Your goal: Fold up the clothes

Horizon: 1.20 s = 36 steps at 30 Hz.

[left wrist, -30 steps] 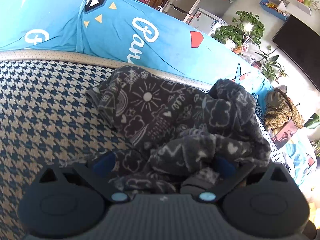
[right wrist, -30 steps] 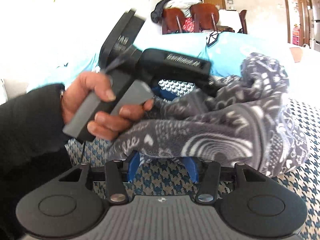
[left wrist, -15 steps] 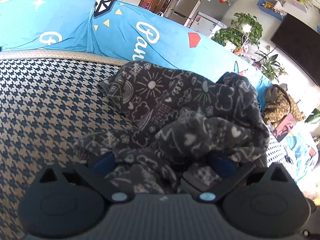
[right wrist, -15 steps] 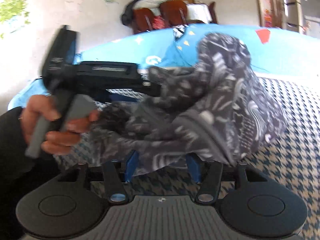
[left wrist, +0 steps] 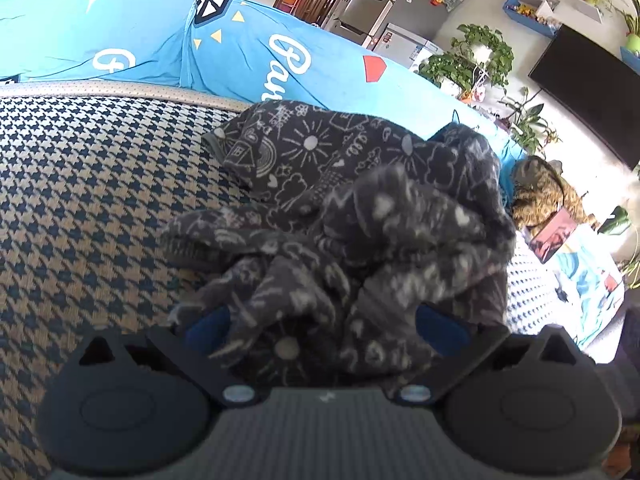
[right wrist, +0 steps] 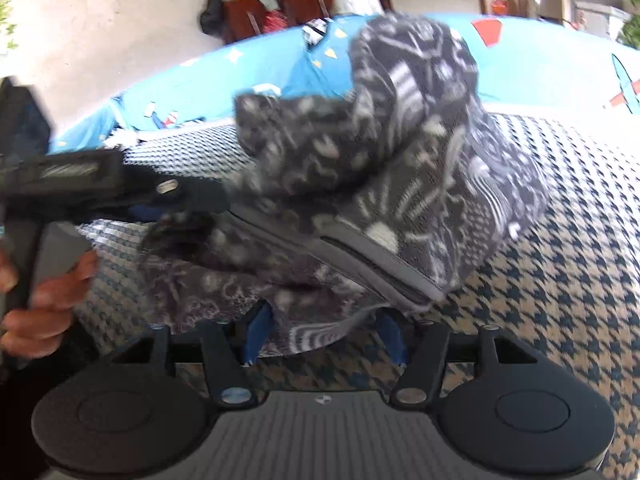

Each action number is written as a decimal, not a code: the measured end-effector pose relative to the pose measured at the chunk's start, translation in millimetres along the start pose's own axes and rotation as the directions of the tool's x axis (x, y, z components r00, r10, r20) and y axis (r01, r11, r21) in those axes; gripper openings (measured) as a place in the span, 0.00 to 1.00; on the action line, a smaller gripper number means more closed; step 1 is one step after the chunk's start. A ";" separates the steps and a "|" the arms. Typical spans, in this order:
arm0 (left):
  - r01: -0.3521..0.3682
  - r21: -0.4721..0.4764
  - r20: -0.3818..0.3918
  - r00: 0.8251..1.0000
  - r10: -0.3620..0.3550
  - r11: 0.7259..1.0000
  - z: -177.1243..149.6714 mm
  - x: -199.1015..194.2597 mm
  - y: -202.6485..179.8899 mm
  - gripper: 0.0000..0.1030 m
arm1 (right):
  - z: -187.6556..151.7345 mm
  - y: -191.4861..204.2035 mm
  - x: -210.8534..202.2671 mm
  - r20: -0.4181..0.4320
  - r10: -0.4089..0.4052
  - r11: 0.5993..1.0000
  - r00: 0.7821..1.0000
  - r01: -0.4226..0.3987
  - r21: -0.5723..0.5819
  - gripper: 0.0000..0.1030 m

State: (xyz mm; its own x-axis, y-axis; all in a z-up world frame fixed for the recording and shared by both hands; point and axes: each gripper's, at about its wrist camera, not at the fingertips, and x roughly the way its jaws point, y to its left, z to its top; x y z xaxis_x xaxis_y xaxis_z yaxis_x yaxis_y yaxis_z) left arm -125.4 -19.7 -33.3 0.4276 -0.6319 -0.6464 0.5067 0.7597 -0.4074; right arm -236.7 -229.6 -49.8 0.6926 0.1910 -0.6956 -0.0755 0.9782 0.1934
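Crumpled grey garment [left wrist: 360,216] on houndstooth cover [left wrist: 88,184]

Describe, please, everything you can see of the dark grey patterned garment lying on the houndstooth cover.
The dark grey garment looks like soft fleece, printed with white doodles: suns, hearts, clouds, houses. A plain grey band or hem runs along one edge. It is crumpled in a bunched heap, not yet folded, on the houndstooth cover, next to the blue printed bedding. Its near folds spill between the fingers of the left hand-held gripper, and its lower edge hangs between those of the right hand-held gripper.
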 end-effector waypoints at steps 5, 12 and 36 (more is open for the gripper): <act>-0.026 0.072 -0.035 0.999 0.028 0.997 -21.1 -1.7 -6.7 1.00 | 1.5 -4.2 5.6 -0.028 -0.024 0.999 0.999 0.025 0.032 0.59; -0.068 0.119 -0.055 0.996 0.075 0.991 -39.5 -3.1 -8.7 1.00 | -5.7 -9.6 -3.0 -0.012 -0.045 0.997 0.999 0.045 0.057 0.63; -0.125 0.045 -0.077 0.989 0.129 0.991 -62.2 -23.7 8.2 1.00 | -20.6 -7.0 -58.3 0.200 -0.015 0.993 0.980 -0.009 0.121 0.76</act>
State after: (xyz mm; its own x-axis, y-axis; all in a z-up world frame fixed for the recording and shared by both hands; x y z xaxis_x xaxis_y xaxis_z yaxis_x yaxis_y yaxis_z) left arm -177.9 11.0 -61.4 0.4305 -0.5153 -0.7410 0.4823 0.8253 -0.2938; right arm -291.3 -245.9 -24.8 0.8231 0.1560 -0.5461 0.0052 0.9594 0.2819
